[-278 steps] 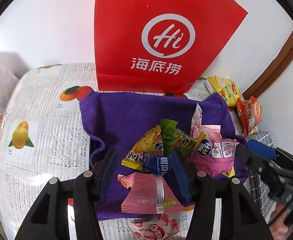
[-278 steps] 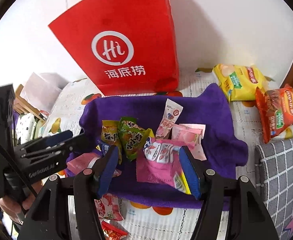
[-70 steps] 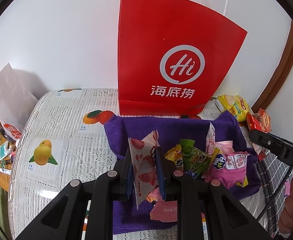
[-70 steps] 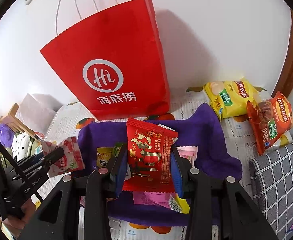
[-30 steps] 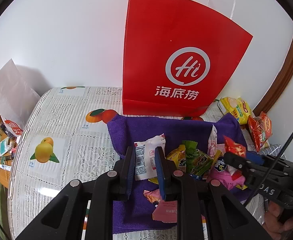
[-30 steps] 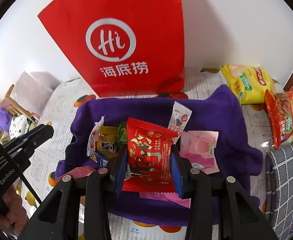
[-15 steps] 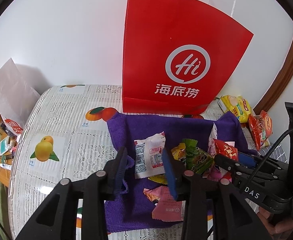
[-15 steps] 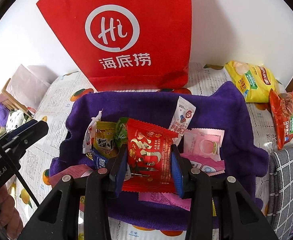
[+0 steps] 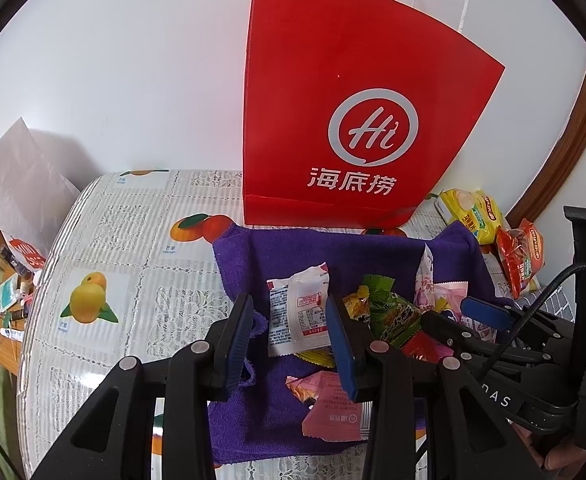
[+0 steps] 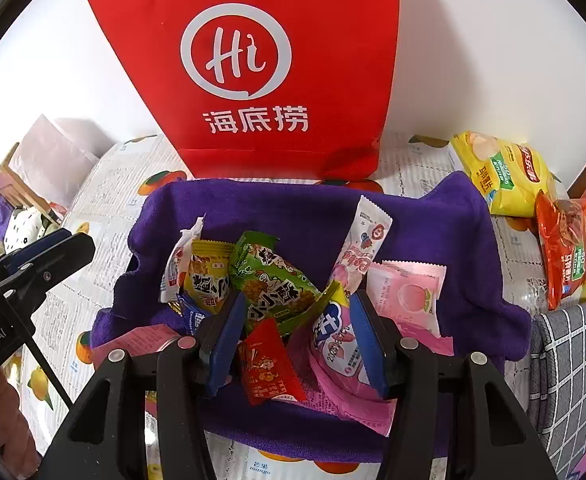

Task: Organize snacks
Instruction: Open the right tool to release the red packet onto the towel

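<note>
- White wall and a fruit-print bench frame the scene; a purple towel is spread on it, holding the snack pile.
- Nearest in the left view, the left hand-held gripper stands part open, its jaws apart with nothing pinched; a white packet lies on the towel between and beyond them, free of the pads.
- Nearest in the right view, the right hand-held gripper has its jaws opening; a red packet lies between them, tilted on the towel, apparently clear of the pads.
- Beside the red one lie a pink pouch and, just beyond, a green packet, a yellow packet and a peach sachet.
- A slim stick sachet leans upright behind the pile.
- Farther off, 2 chip bags, 1 yellow and 1 orange, sit on the bench, off the towel.
- At the back, a red paper bag stands against the wall.
- Handling, as a judgement: these packets look light, crinkly and slick, so they may slide or twist; pinch a flat sealed edge or the middle of the body, gently, as the contents may crush.
- Chip bags look puffy and fragile; take them by the top seam.
</note>
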